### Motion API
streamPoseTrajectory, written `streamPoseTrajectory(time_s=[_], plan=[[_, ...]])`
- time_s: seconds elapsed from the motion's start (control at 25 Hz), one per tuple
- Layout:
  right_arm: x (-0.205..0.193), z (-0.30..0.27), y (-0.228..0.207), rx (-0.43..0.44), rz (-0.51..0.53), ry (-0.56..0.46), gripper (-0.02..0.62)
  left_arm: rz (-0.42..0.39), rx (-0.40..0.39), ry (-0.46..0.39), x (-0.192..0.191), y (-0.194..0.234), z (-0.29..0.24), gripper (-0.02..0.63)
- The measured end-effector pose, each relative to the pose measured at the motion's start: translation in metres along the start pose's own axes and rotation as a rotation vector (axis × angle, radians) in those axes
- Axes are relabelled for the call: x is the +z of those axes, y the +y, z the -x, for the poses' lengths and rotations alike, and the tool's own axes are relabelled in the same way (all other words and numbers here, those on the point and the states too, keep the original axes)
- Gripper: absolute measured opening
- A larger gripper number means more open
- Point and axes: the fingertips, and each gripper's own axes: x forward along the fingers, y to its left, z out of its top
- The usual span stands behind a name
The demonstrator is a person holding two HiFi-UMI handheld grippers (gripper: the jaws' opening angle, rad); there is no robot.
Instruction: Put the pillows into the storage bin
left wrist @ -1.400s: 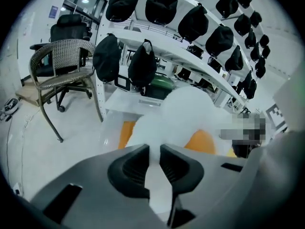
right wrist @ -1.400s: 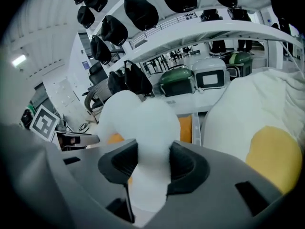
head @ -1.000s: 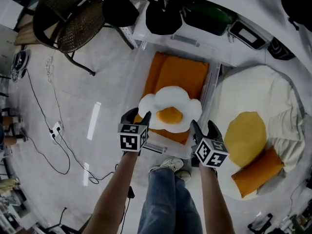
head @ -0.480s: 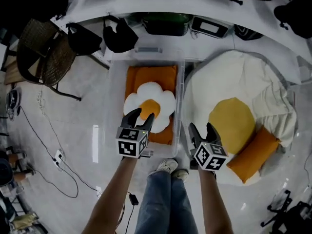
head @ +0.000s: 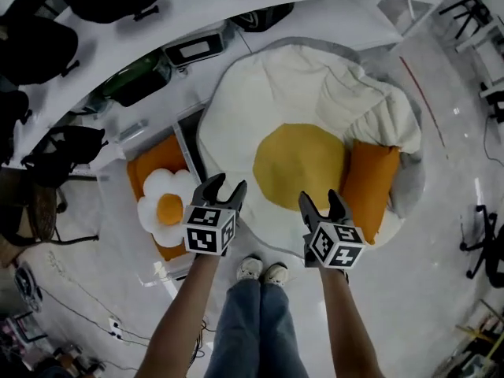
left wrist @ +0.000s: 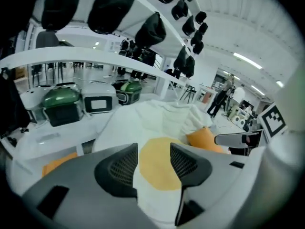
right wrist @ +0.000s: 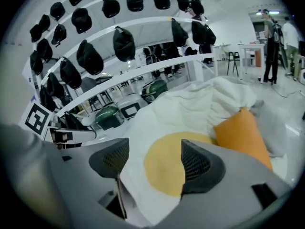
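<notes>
A big fried-egg cushion (head: 236,132), white with a yellow yolk (head: 298,164), lies on the floor ahead of me. An orange pillow (head: 368,186) leans on its right side. At the left stands the clear storage bin (head: 187,144), holding an orange pillow (head: 157,157) with a small fried-egg pillow (head: 164,209) on top. My left gripper (head: 221,189) hovers open and empty over the cushion's near left edge. My right gripper (head: 322,205) hovers open and empty over its near edge, beside the orange pillow. The yolk (left wrist: 155,168) shows between the left jaws and also between the right jaws (right wrist: 164,168).
A curved white shelf with a green case (head: 142,79), a white case (head: 193,50) and black bags (head: 31,50) runs behind the bin and cushion. A wicker chair (head: 31,211) stands at far left, cables (head: 79,321) lie on the floor, an office chair base (head: 487,242) at right.
The view and both grippers have swung right, away from the bin and over to the big egg cushion. The small egg pillow stays lying in the bin.
</notes>
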Motion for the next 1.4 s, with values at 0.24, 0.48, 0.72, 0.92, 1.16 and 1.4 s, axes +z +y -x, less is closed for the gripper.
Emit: streamPoseTrajectory(time_s=[0.24, 0.48, 0.72, 0.92, 1.16, 1.4], plan=[[-0.005, 0.056, -0.121, -0.164, -0.106, -0.044, 0.324, -0.108, -0.166, 0.065, 0.006, -0.119, -0.070, 0.216], [-0.024, 0.095, -0.206, -0.277, -0.155, -0.044, 0.324, -0.165, -0.300, 0.125, -0.010, -0.215, -0.124, 0.216], [-0.046, 0.089, -0.256, -0.309, -0.121, -0.004, 0.324, -0.166, -0.390, 0.167, -0.043, -0.272, -0.173, 0.216], [-0.070, 0.067, -0.295, -0.330, -0.101, 0.008, 0.325, -0.163, -0.475, 0.202, -0.082, -0.298, -0.215, 0.230], [-0.099, 0.039, -0.332, -0.317, -0.113, 0.023, 0.353, -0.128, -0.582, 0.259, -0.125, -0.315, -0.263, 0.259], [-0.117, 0.017, -0.339, -0.229, -0.159, 0.023, 0.339, -0.070, -0.672, 0.316, -0.151, -0.338, -0.291, 0.264]])
